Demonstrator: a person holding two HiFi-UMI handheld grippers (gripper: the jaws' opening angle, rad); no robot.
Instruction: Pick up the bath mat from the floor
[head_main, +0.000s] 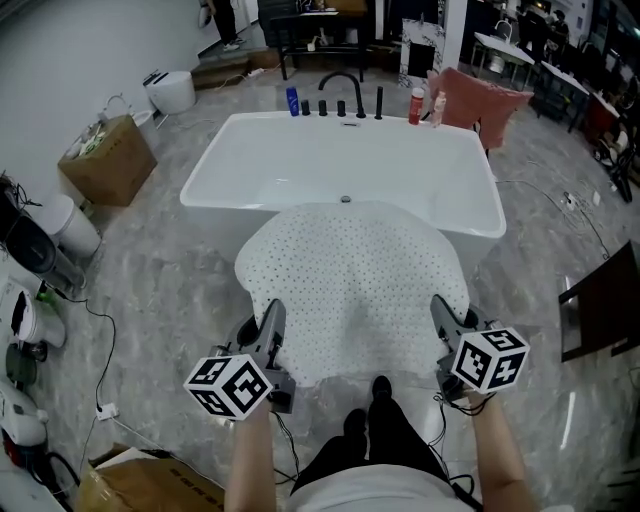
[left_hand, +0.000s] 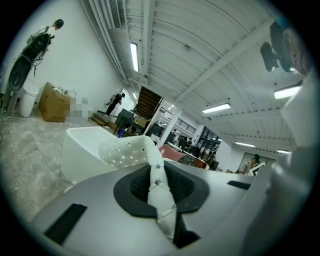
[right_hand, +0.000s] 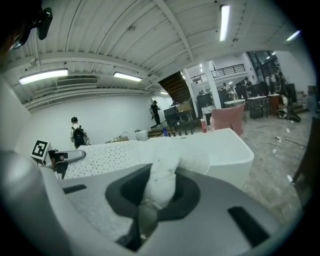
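A white perforated bath mat (head_main: 350, 280) hangs spread between my two grippers, above the floor in front of the white bathtub (head_main: 460, 180). My left gripper (head_main: 268, 322) is shut on the mat's left edge, and its own view shows a pinched fold of mat (left_hand: 160, 192) running between the jaws. At the mat's right edge my right gripper (head_main: 442, 318) is shut as well, with a bunched fold of mat (right_hand: 161, 187) between its jaws. The mat's far end reaches over the tub's near rim.
A black tap and bottles (head_main: 345, 100) stand on the tub's far rim. A cardboard box (head_main: 108, 160) and white appliances (head_main: 60, 225) line the left wall. A cable (head_main: 95, 330) trails on the marble floor at the left. My feet (head_main: 370, 400) stand below the mat.
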